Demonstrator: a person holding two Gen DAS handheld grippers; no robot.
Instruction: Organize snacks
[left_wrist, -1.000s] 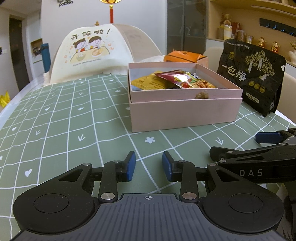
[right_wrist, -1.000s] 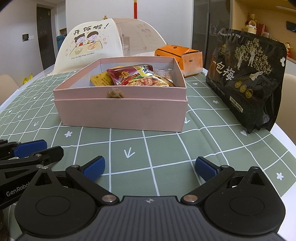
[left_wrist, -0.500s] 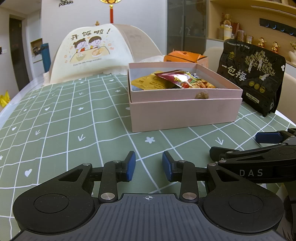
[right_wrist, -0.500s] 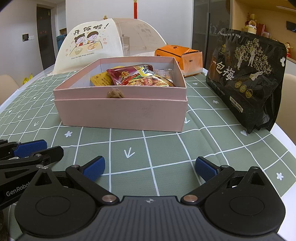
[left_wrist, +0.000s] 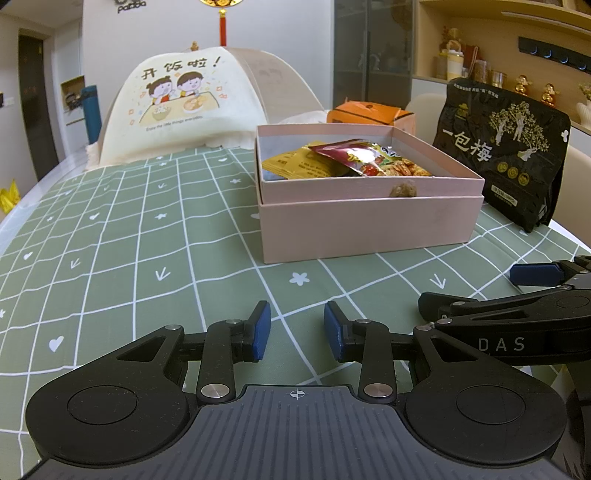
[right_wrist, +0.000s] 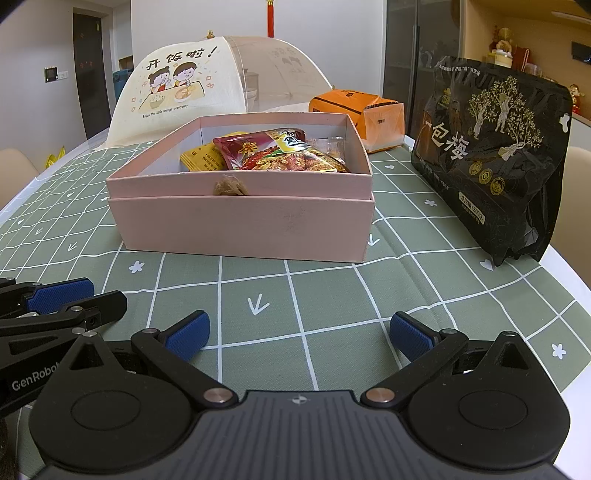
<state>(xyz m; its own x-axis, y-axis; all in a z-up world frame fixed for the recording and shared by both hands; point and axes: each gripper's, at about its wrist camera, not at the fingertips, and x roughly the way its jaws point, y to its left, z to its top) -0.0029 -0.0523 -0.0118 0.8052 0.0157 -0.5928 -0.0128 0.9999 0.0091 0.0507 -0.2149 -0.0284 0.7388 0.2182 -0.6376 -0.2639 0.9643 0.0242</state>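
A pink box (left_wrist: 369, 229) (right_wrist: 243, 225) stands open on the green checked tablecloth (left_wrist: 147, 240). Inside lie a red snack packet (left_wrist: 365, 158) (right_wrist: 273, 155) and a yellow packet (left_wrist: 295, 166) (right_wrist: 201, 158). A small brown lump (left_wrist: 402, 191) (right_wrist: 229, 186) sits at the box's front rim. A tall black snack bag (left_wrist: 506, 147) (right_wrist: 491, 155) stands upright to the right of the box. My left gripper (left_wrist: 296, 330) hovers low over the cloth in front of the box, its jaws narrowly apart and empty. My right gripper (right_wrist: 299, 334) is beside it on the right, wide open and empty.
An orange carton (left_wrist: 369, 112) (right_wrist: 362, 114) lies behind the box. A cream mesh food cover (left_wrist: 184, 103) (right_wrist: 207, 85) with a cartoon print stands at the back left. The table's right edge runs close behind the black bag. Shelves with jars line the far right wall.
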